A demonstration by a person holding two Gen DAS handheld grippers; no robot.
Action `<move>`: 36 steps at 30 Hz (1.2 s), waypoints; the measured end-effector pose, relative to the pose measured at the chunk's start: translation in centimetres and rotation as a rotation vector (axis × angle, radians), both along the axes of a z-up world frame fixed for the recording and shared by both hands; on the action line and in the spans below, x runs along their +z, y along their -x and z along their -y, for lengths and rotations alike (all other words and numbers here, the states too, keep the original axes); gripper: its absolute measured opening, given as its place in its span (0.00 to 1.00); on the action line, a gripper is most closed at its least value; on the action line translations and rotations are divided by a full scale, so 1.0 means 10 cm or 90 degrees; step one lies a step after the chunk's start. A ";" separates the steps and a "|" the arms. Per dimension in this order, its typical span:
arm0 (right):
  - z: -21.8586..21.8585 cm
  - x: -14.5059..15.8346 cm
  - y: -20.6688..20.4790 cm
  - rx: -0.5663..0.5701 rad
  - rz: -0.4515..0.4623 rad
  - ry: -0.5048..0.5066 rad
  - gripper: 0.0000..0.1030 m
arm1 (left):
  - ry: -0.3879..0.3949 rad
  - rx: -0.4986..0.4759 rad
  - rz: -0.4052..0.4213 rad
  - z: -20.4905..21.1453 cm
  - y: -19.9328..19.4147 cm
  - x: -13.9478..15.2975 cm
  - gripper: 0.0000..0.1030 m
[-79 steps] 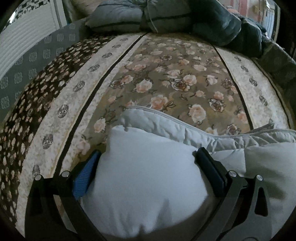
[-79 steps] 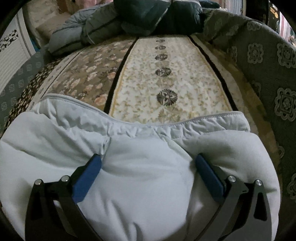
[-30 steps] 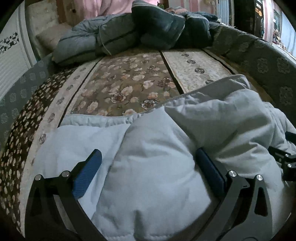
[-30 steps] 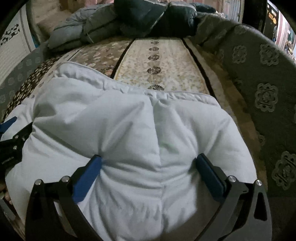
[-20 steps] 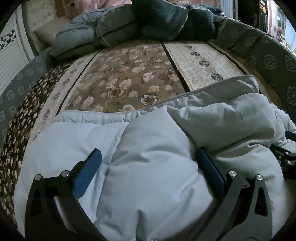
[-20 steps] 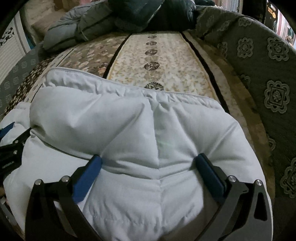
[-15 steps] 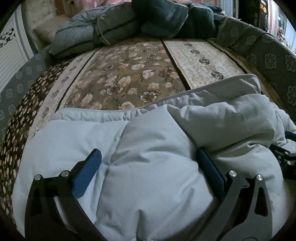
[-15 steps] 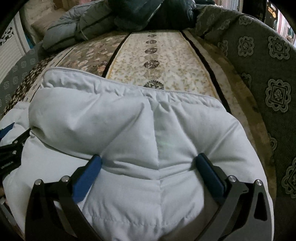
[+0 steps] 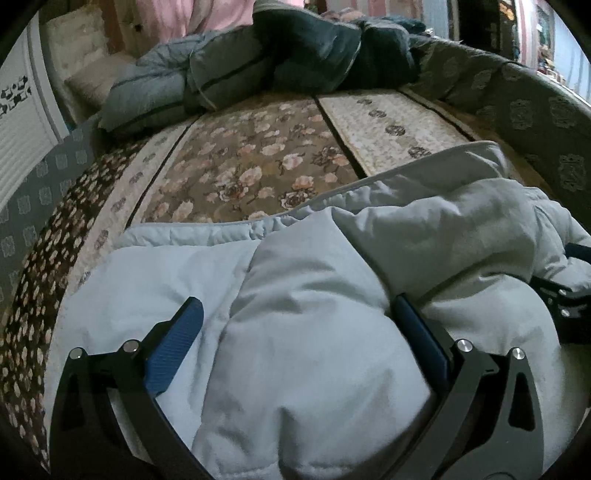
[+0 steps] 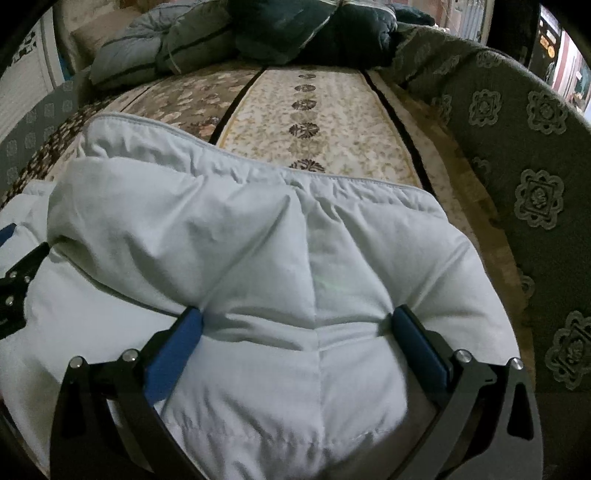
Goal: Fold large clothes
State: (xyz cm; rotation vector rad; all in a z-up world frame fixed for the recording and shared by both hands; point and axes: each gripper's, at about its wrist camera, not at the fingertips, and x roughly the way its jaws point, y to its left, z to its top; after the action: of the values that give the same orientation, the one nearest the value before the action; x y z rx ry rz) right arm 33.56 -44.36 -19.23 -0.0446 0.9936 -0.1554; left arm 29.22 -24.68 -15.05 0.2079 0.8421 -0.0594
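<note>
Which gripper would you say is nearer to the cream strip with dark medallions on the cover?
Right. The right gripper has the cream strip straight ahead; the left gripper faces the floral panel, with the strip off to its right.

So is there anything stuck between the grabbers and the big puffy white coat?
No. The puffy white coat bulges right between the left gripper fingers, and likewise fills the right gripper. The dark jackets lie far off at the bed's other end.
</note>
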 end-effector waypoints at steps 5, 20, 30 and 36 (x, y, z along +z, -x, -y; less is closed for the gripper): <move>-0.01 0.29 0.20 0.019 0.002 -0.013 0.98 | 0.022 -0.003 0.058 -0.16 0.29 0.40 0.97; 0.86 0.64 1.31 -0.026 -0.007 -0.096 0.98 | 0.057 0.156 -0.034 -1.65 1.03 0.49 0.97; 1.10 0.11 1.47 -0.070 -0.101 -0.154 0.98 | 0.127 0.153 -0.149 -1.89 1.30 0.14 0.97; 0.98 0.09 1.41 -0.038 -0.108 -0.143 0.99 | 0.181 0.098 -0.198 -1.87 1.41 0.15 0.97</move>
State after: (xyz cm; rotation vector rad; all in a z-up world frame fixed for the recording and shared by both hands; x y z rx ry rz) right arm 19.45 -54.18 -18.30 0.1805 1.1767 -0.0942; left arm 15.09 -6.00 -13.57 -0.1381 1.1448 -0.0682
